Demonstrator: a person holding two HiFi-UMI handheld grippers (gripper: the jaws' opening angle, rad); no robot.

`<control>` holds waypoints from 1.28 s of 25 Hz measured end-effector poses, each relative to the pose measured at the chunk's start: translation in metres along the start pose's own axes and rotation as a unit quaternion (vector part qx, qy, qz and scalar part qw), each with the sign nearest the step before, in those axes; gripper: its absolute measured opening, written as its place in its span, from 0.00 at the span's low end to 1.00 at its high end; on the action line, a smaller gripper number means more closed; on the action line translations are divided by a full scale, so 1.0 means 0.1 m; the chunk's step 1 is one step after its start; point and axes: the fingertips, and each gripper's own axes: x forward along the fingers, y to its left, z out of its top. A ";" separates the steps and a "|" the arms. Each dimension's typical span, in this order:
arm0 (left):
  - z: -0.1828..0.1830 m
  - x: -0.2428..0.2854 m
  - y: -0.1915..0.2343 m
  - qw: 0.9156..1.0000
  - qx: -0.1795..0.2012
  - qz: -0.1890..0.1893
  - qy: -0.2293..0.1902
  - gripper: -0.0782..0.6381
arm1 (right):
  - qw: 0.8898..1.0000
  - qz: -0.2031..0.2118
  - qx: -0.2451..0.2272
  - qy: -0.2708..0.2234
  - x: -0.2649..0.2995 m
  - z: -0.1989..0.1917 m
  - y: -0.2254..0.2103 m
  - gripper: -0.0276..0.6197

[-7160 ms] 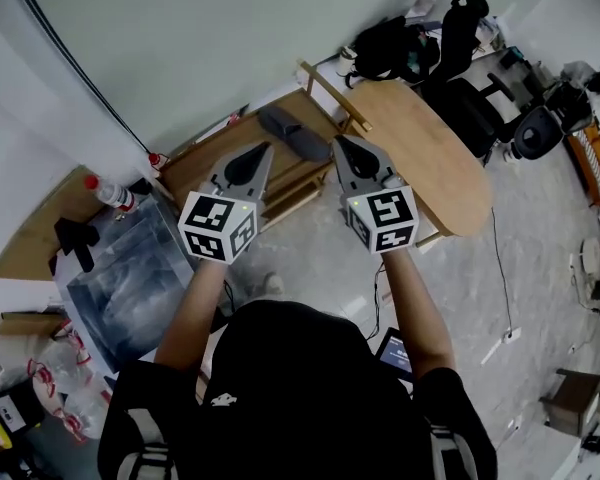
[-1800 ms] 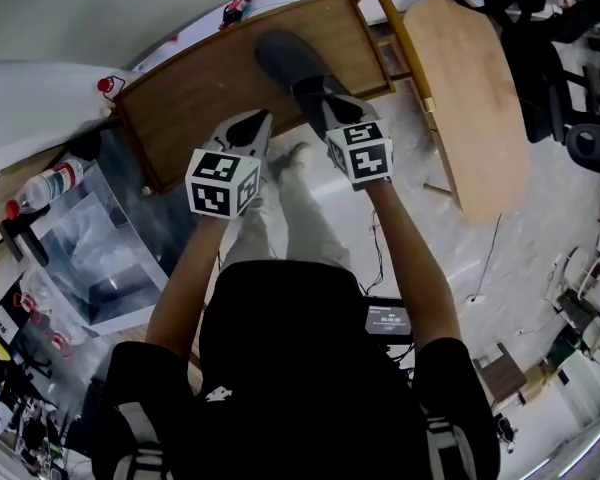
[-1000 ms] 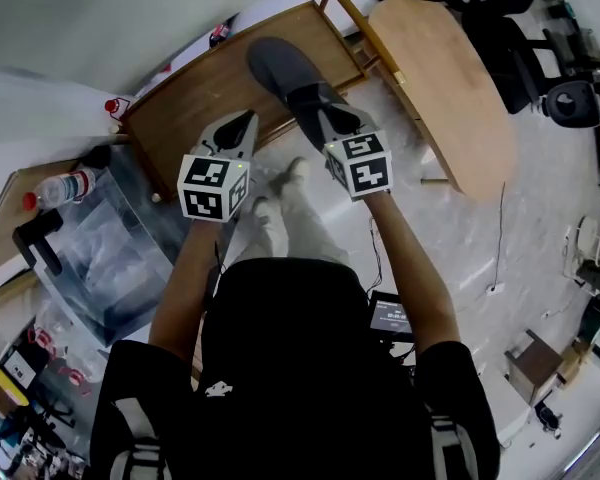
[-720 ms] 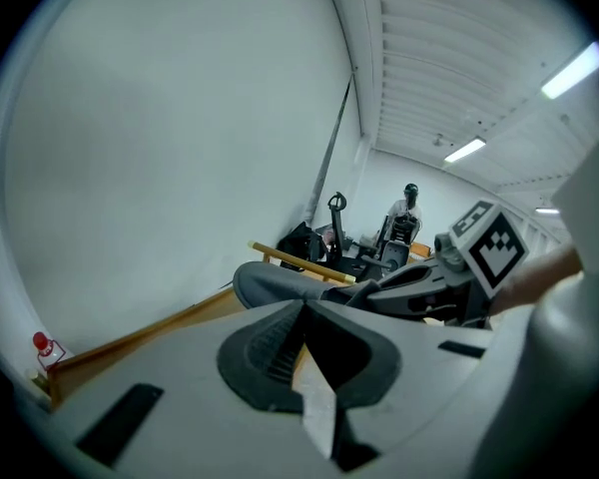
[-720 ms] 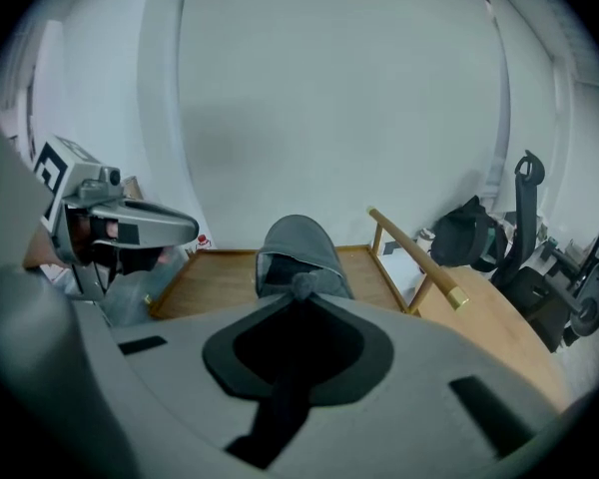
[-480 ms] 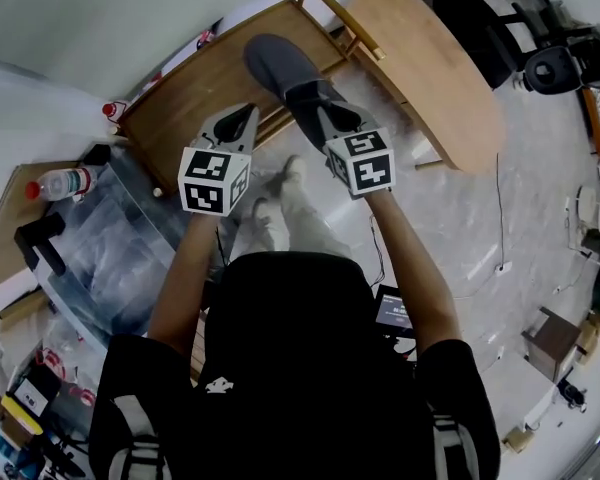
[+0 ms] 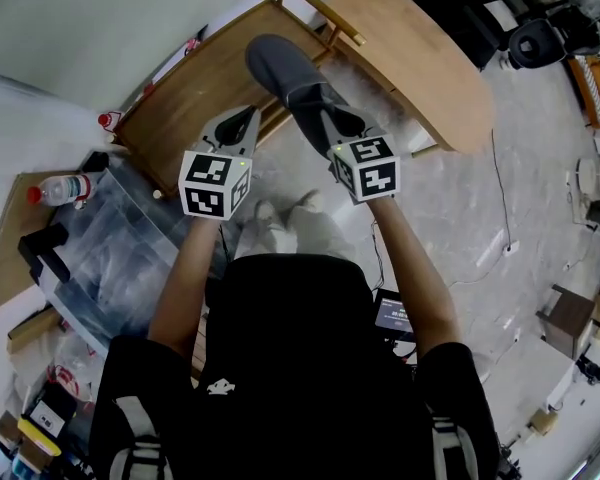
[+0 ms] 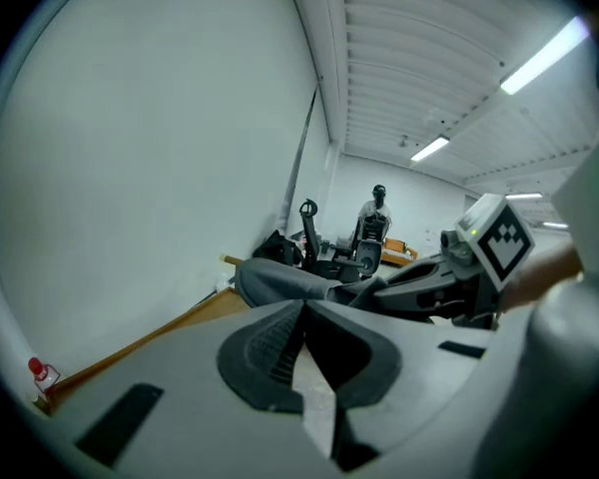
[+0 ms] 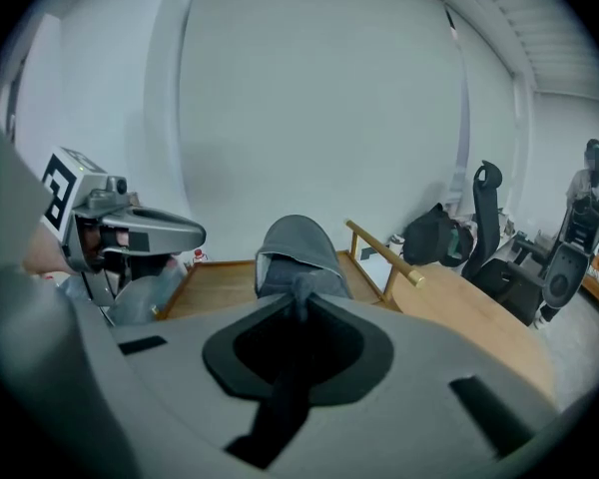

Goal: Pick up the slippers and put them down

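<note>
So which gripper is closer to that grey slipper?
Right. The right gripper is shut on the open end of the slipper and holds it up. The left gripper is shut on nothing, off to the slipper's left and apart from it.

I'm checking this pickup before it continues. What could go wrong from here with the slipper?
1. The right gripper pinches only the rear edge of the gray slipper, whose long body sticks out ahead; it may sag, swing or slip free.
2. The left gripper is shut and empty beside it, giving no support.
3. The toe hangs over the wooden shelf near a rail; a careless move might knock it.
</note>
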 end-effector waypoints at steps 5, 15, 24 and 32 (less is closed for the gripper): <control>0.03 0.10 -0.21 0.999 0.035 -0.026 0.006 0.12 | 1.000 -0.024 0.012 0.002 -0.18 -0.13 -0.16 0.07; 0.01 0.42 -0.86 0.995 0.054 -0.079 0.023 0.12 | 0.996 -0.070 0.055 0.005 -0.70 -0.54 -0.65 0.07; -0.09 0.71 -1.63 0.990 0.053 -0.127 0.029 0.12 | 0.993 -0.086 0.084 -0.003 -1.16 -0.94 -1.08 0.07; -0.30 0.96 -2.15 0.988 0.053 -0.135 0.051 0.12 | 0.994 -0.064 0.089 0.003 -1.38 -1.29 -1.39 0.07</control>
